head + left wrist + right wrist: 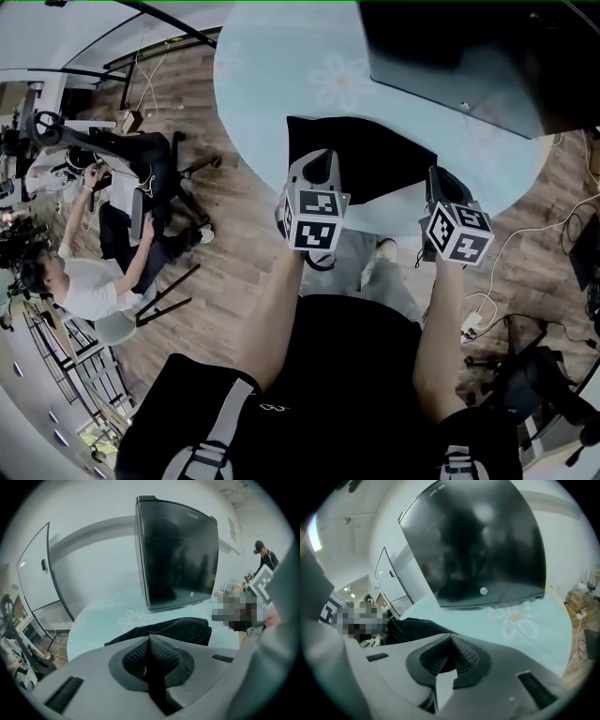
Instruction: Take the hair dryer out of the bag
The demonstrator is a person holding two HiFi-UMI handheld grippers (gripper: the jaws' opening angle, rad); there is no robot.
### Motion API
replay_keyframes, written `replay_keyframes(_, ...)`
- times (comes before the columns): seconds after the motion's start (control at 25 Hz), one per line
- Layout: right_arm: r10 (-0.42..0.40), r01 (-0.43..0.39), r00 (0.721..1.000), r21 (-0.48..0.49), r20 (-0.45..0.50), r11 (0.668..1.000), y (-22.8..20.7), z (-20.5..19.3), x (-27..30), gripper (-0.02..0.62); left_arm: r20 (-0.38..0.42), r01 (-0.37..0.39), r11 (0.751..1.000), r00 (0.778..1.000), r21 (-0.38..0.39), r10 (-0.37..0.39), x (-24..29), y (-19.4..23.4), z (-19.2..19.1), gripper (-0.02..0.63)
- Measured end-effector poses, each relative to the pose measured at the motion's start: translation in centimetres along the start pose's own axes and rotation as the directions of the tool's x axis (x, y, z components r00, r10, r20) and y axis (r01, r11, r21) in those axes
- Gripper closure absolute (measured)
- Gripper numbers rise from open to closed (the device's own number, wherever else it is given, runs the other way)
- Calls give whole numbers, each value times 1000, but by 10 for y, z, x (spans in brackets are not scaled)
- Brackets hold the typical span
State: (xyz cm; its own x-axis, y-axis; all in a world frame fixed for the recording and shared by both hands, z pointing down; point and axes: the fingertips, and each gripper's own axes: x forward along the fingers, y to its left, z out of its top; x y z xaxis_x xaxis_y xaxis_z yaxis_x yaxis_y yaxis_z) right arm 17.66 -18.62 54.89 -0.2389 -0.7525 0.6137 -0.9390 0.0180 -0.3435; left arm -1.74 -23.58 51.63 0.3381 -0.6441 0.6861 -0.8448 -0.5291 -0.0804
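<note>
A black fabric bag [361, 155] lies slumped on the round pale-blue table [272, 66], close to its near edge. No hair dryer shows in any view. My left gripper [319, 161] hovers over the bag's near left corner, jaws shut and empty. My right gripper [438, 180] is at the bag's near right end, also shut on nothing. In the left gripper view the bag [176, 627] sits just beyond the closed gripper [150, 639]. The right gripper view has the bag [412, 627] to the left of the closed gripper [451, 637].
A dark monitor [469, 56] stands on the table behind the bag, also filling the gripper views as the monitor [178, 555] and monitor [478, 550]. A seated person [103, 272] and office chairs are on the wood floor at left. Cables [525, 234] trail at right.
</note>
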Motion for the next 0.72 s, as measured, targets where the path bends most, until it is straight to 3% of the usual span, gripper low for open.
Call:
replay_keyframes(0.28, 23, -42, 981, -96, -195, 994, 12, -27, 32, 588, 11, -15, 999, 1000, -35, 15, -3, 13, -2, 592)
replay_keyframes(0.72, -53, 25, 985, -168, -163, 986, -4, -12, 38, 588, 11, 10, 999, 1000, -30, -10, 2, 5, -2, 591)
